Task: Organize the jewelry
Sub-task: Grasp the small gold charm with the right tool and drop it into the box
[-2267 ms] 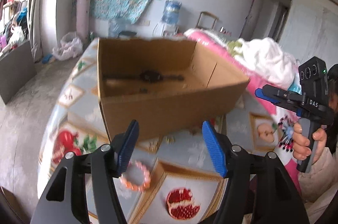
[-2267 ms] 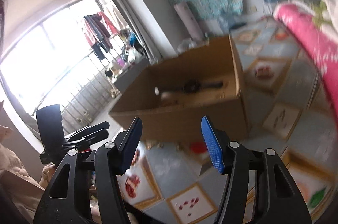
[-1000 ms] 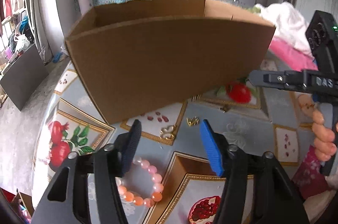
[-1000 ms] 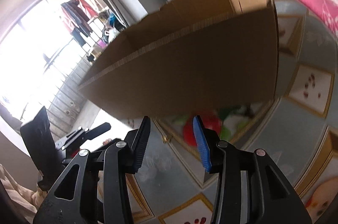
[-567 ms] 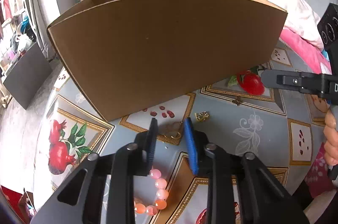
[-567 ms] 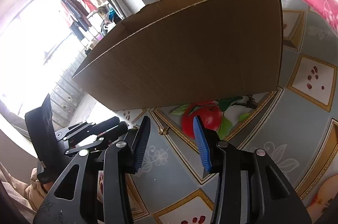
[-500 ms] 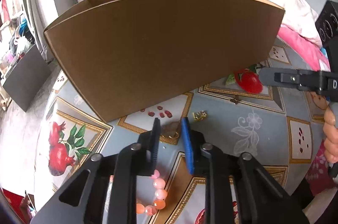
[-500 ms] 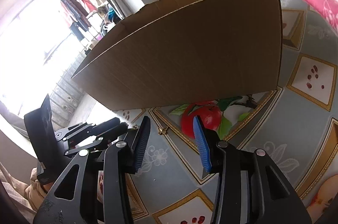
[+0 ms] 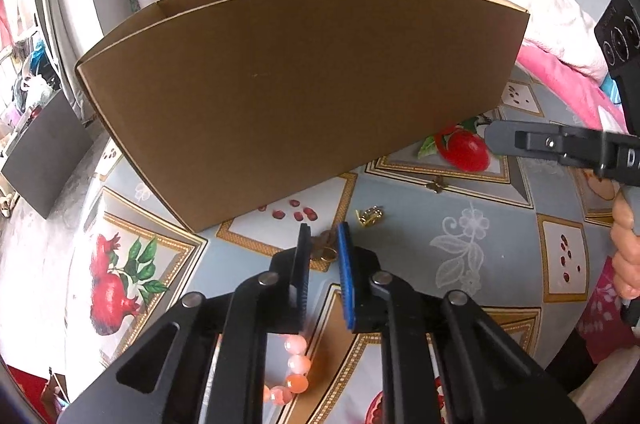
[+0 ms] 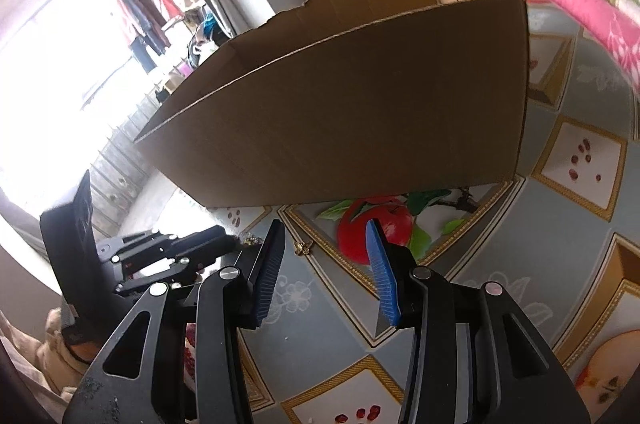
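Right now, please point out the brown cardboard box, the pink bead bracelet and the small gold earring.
brown cardboard box [image 9: 288, 95]: left wrist view, front wall.
pink bead bracelet [image 9: 297, 362]: left wrist view, one bead.
small gold earring [image 9: 370, 215]: left wrist view, its middle.

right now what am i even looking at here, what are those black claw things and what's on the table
No robot here: a person holds a hand-worked clamp in each hand, each with a camera looking along its two blue-padded fingers. One picture comes from the left gripper, the other from the right gripper. On the patterned tablecloth stands an open cardboard box. In front of it lie a small gold ring, a gold earring, a tiny gold charm and a pink bead bracelet. The left gripper's jaws have just been closing around the ring; the right one is open and holds nothing.
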A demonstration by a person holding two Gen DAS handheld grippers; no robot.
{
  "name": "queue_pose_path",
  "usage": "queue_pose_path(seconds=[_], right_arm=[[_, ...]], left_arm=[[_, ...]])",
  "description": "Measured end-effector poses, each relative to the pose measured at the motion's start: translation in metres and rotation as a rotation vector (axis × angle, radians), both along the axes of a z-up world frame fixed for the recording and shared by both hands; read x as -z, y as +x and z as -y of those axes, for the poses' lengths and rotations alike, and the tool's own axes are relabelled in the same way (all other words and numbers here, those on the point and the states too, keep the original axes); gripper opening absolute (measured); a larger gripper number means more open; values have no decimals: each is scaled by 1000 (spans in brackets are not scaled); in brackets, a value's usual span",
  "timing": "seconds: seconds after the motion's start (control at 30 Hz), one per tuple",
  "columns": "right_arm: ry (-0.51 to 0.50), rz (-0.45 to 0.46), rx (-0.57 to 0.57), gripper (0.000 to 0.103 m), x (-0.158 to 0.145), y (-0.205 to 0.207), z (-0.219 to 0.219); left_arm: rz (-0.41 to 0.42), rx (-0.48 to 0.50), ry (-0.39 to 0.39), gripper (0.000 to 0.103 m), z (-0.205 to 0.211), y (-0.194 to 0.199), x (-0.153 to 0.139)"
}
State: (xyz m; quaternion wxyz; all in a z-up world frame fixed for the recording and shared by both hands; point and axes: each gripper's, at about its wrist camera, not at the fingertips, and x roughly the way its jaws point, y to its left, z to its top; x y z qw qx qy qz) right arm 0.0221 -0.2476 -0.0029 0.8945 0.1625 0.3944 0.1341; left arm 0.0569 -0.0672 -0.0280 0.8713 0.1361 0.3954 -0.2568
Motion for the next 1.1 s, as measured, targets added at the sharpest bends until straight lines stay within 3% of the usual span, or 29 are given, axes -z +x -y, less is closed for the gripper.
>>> queue_pose_path(seconds=[0.23, 0.57, 0.77, 0.9, 1.1], right_arm=[[-176, 36, -64, 41, 0, 1, -31], [-315, 31, -58, 38, 10, 12, -62], [-399, 50, -50, 28, 14, 16, -70], [-408, 42, -49, 9, 14, 20, -70], [-383, 35, -40, 6, 17, 26, -71]], left_arm=[[9, 4, -20, 13, -7, -2, -4], [20, -3, -46, 13, -18, -3, -12], [21, -20, -61, 13, -25, -2, -14], [21, -24, -70, 13, -29, 0, -15], [22, -26, -78, 13, -34, 0, -17]])
